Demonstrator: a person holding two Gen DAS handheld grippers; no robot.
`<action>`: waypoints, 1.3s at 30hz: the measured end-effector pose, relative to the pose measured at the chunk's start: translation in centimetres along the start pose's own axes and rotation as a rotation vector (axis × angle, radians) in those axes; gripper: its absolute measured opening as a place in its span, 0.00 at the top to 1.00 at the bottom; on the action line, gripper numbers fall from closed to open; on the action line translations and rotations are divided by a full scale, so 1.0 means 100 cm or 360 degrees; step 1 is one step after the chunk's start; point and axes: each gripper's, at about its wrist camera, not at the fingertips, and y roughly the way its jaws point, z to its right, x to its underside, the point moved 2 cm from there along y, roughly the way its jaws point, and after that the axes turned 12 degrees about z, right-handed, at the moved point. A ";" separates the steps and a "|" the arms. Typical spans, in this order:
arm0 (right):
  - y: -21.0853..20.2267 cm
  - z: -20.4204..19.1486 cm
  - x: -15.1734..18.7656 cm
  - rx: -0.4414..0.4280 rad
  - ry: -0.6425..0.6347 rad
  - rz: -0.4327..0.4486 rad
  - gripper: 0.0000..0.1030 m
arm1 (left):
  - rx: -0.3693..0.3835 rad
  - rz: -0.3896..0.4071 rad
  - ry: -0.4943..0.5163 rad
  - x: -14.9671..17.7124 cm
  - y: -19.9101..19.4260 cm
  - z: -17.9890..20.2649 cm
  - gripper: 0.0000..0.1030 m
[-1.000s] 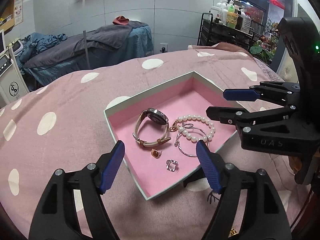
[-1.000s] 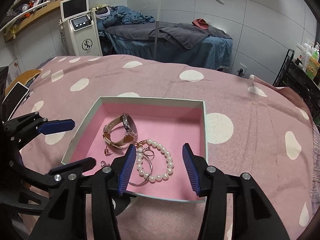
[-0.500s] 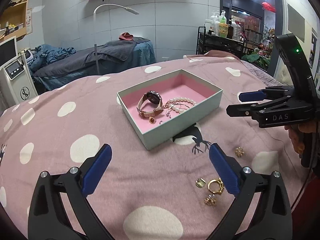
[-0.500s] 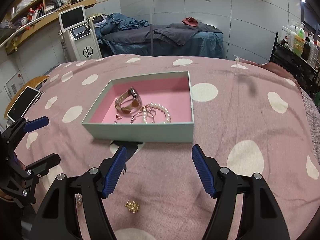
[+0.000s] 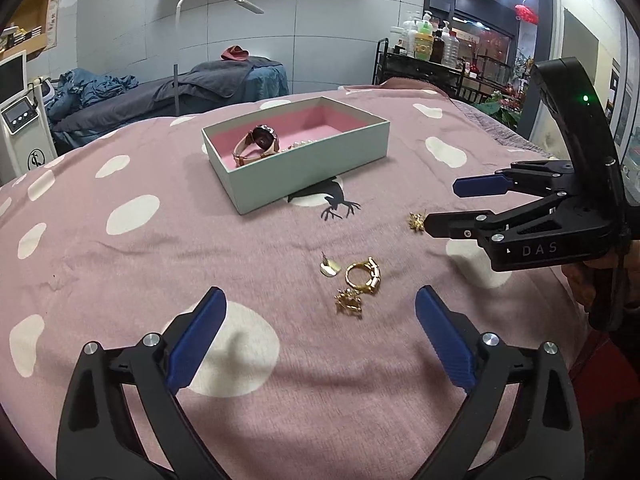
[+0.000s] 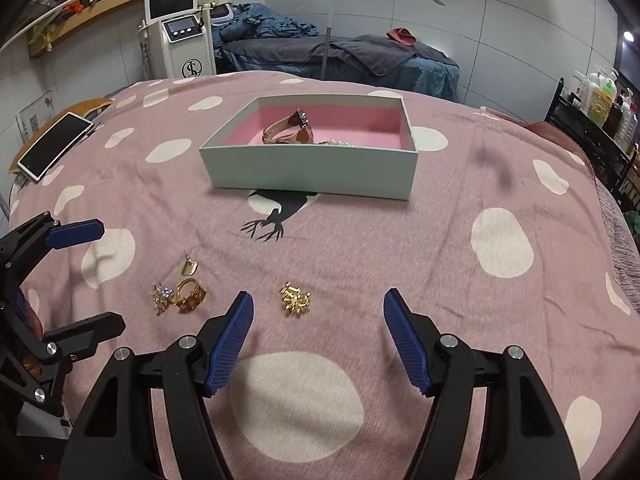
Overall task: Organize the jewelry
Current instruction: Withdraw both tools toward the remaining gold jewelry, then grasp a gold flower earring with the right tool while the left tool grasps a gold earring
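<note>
A pale green box (image 5: 304,168) (image 6: 312,172) with pink lining sits mid-blanket, holding a rose-gold watch (image 5: 258,144) (image 6: 290,130) and a pearl bracelet (image 5: 300,144) (image 6: 340,143). Loose on the blanket lie a gold leaf earring (image 5: 330,268) (image 6: 189,266), a gold ring (image 5: 362,276) (image 6: 190,294), a crystal piece (image 5: 349,301) (image 6: 162,296) and a spiky gold piece (image 5: 416,222) (image 6: 295,300). My left gripper (image 5: 320,320) (image 6: 108,276) hovers just short of the ring cluster, jaws wide and closing on nothing. My right gripper (image 6: 319,308) (image 5: 444,204) is open, empty, beside the spiky piece.
The pink blanket with white dots (image 5: 120,280) covers the whole bed. A tablet (image 6: 54,146) lies at its far left edge. Beyond stand a white machine (image 6: 186,44), a massage bed (image 6: 340,56) and a rack of bottles (image 5: 424,60).
Both grippers have pulled back from over the box toward the near side of the blanket and sunk a little. Their jaws stand wider. The loose gold pieces have come into view.
</note>
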 end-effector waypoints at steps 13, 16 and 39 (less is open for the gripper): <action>0.003 -0.011 0.015 0.0002 -0.0001 -0.0038 0.49 | 0.0059 -0.0102 0.0023 0.010 0.020 0.011 0.46; 0.006 -0.011 0.015 0.0003 -0.0006 -0.0043 0.51 | 0.0069 -0.0108 0.0025 0.008 0.026 0.011 0.52; 0.025 -0.012 0.005 -0.0035 0.0051 -0.0052 0.84 | 0.0139 -0.0119 -0.0013 0.012 0.031 0.012 0.83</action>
